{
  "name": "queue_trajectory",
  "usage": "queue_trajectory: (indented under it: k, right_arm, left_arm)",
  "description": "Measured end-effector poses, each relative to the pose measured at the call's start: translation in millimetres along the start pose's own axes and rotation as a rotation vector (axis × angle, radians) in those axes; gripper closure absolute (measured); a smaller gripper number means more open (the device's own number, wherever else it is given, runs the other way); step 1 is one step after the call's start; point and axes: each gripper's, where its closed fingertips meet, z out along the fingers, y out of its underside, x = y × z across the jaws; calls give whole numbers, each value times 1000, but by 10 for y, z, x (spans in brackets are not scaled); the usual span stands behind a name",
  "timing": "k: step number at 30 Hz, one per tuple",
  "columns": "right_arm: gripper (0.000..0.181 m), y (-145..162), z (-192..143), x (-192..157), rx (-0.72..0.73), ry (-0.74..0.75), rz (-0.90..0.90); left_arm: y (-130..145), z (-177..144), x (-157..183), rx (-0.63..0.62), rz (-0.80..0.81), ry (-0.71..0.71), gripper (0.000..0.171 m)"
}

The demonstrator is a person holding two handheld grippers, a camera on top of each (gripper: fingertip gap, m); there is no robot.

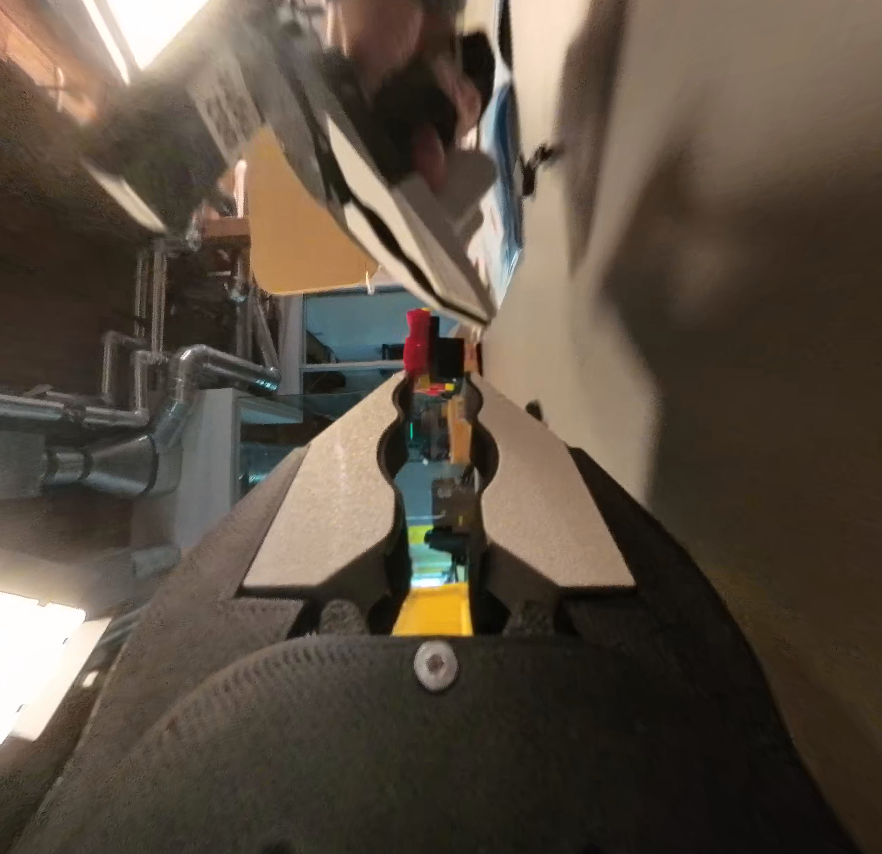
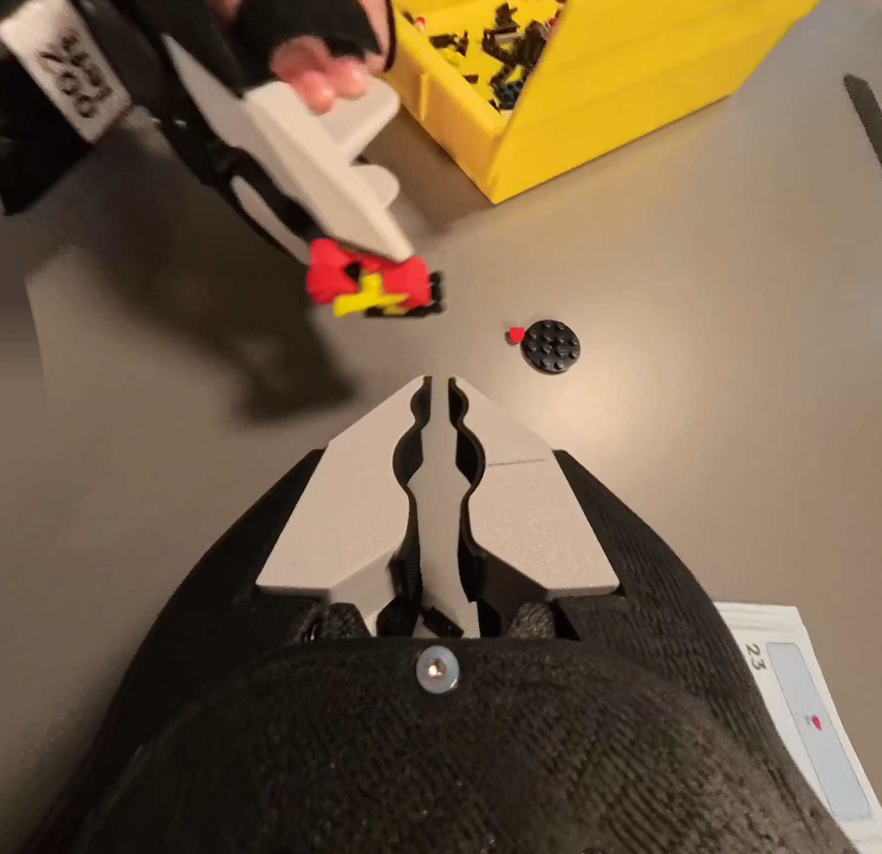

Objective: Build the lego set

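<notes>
Fingers of left gripper clamped on red-and-yellow lego build, hovering over desk; blurred, could slip. Right gripper nearly closed, empty. Further right, tiny red piece touching black round plate, easily nudged away.
</notes>
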Motion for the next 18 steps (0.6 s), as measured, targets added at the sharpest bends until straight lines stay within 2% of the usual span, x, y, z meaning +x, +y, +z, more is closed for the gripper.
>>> queue_trajectory:
  k: [4,10,18]
  right_arm:
    - [173,-16,214,76,-18,25,53]
    - [163,79,450,252,-135,43,110]
    - [162,27,557,358,-108,19,120]
  left_arm:
    - [-285,-64,80,102,26,23,152]
    - [-202,-61,112,91,20,44,152]
    - [-259,-64,79,88,22,55,152]
